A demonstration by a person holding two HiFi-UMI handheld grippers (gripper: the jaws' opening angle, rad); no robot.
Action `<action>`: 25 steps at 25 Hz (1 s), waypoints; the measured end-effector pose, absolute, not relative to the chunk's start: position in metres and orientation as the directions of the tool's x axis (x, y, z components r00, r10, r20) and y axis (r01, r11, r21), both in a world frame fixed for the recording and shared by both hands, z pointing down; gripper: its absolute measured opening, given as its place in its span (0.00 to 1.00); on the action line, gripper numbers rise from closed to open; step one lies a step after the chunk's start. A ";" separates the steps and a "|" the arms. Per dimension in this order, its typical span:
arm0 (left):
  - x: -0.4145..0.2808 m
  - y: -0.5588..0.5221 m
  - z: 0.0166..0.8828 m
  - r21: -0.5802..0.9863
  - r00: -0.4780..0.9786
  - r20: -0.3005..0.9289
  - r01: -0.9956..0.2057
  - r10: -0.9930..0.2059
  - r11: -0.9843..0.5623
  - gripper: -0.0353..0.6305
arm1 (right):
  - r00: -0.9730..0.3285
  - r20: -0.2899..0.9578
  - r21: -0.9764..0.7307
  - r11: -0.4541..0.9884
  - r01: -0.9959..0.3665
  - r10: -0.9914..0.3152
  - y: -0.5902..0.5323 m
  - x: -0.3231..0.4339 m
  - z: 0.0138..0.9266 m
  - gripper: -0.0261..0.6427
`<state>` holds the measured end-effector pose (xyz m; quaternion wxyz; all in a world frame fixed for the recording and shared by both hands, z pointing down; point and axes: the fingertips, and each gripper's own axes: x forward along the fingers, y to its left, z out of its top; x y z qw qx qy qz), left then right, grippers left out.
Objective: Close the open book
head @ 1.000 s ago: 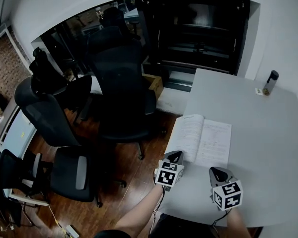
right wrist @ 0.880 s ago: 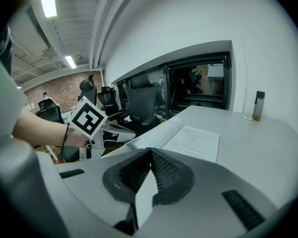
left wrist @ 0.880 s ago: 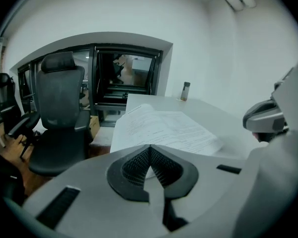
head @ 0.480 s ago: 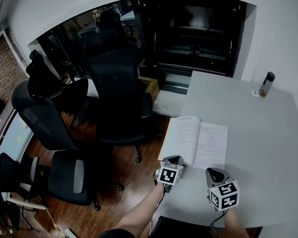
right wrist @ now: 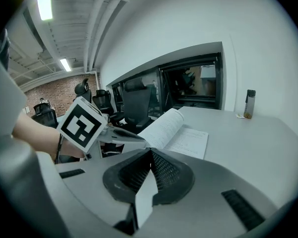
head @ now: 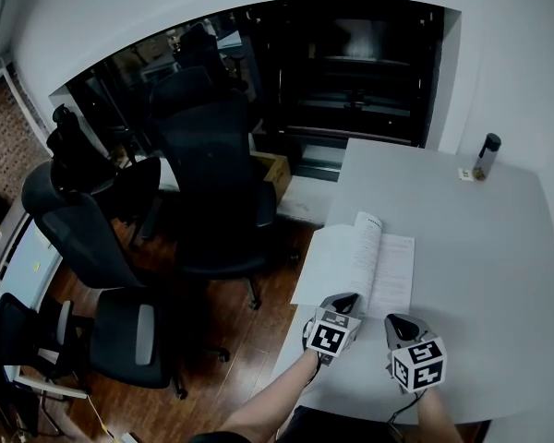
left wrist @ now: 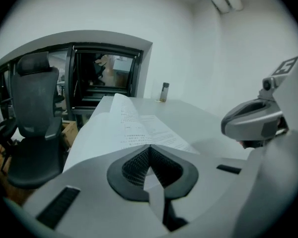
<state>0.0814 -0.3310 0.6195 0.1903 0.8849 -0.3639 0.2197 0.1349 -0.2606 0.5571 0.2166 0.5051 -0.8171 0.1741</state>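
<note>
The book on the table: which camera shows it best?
The head view: it looks down on nearly the whole book, left pages raised, right page flat on the table. The right gripper view shows it from the side. The left gripper view looks along the pages, with the book's near edge hidden.

Left gripper (left wrist: 149, 149): jaws together at 6 o'clock, tips meeting right at the near edge of the book (left wrist: 154, 130). Cannot tell whether paper is pinched.
Book: at 12 o'clock from the tips, on the table (left wrist: 208, 120). Left page (left wrist: 97, 133) stands tilted up off the right one; print visible, not legible.
Bottle (left wrist: 165, 91): upright, far end of table, 12 o'clock, well apart from the book.
Chair (left wrist: 35, 123): dark, 9 o'clock, off the table.
Right gripper (left wrist: 238, 125): 3 o'clock, over the table.
</note>
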 end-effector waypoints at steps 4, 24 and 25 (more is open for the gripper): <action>0.094 -0.326 0.575 0.154 0.725 0.409 -0.654 -0.555 -0.740 0.06 | -0.397 0.524 -0.067 0.429 -0.901 -0.753 -0.262 0.137 0.554 0.04; -0.105 -0.387 0.676 0.163 0.453 0.592 -0.877 -0.667 -0.452 0.06 | -0.411 0.582 -0.066 0.463 -0.884 -0.702 -0.270 0.093 0.576 0.04; -0.109 -0.388 0.685 0.169 0.452 0.604 -0.877 -0.656 -0.449 0.06 | -0.406 0.589 -0.064 0.461 -0.885 -0.699 -0.270 0.092 0.579 0.04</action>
